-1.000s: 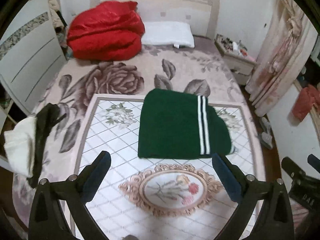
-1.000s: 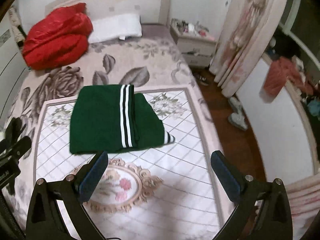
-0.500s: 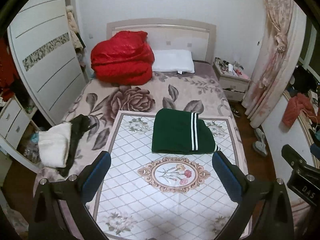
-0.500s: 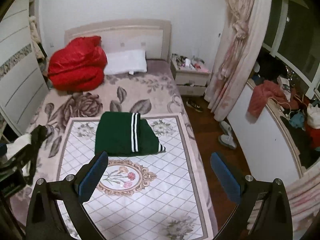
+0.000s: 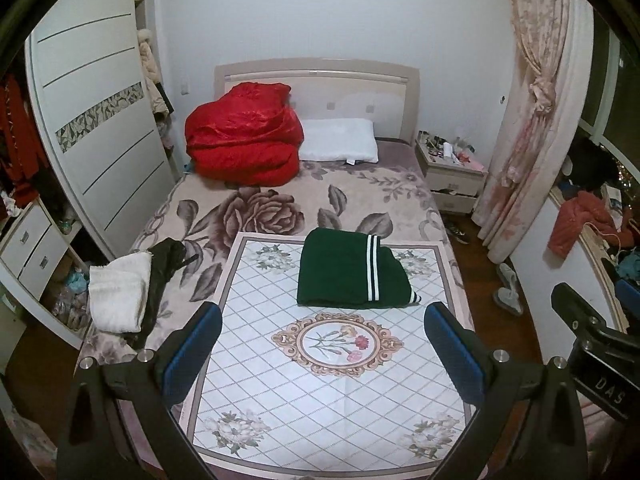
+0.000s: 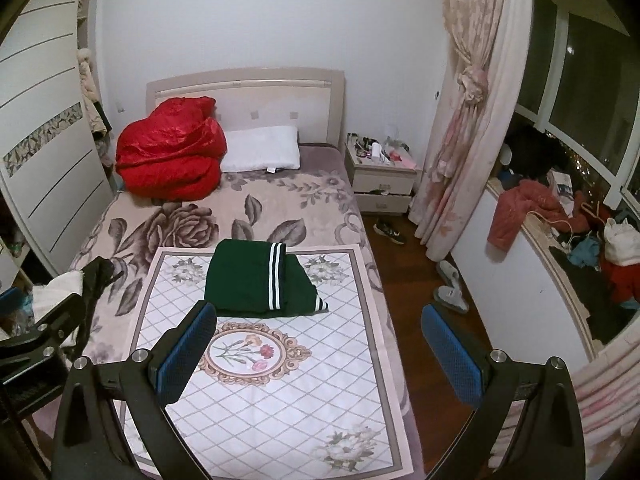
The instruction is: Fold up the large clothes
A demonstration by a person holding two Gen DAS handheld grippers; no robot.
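Green garment (image 5: 352,276) folded square at frame centre on mat (image 5: 332,380); left claw (image 5: 320,344) and right claw (image 6: 318,344) apart, empty, well clear since folding looks done.

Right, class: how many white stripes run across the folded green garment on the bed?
2. Both run side by side across the folded green garment, toward its right half, on the patterned mat. More striping peeks out at the lower right corner; folded layers may hide others.
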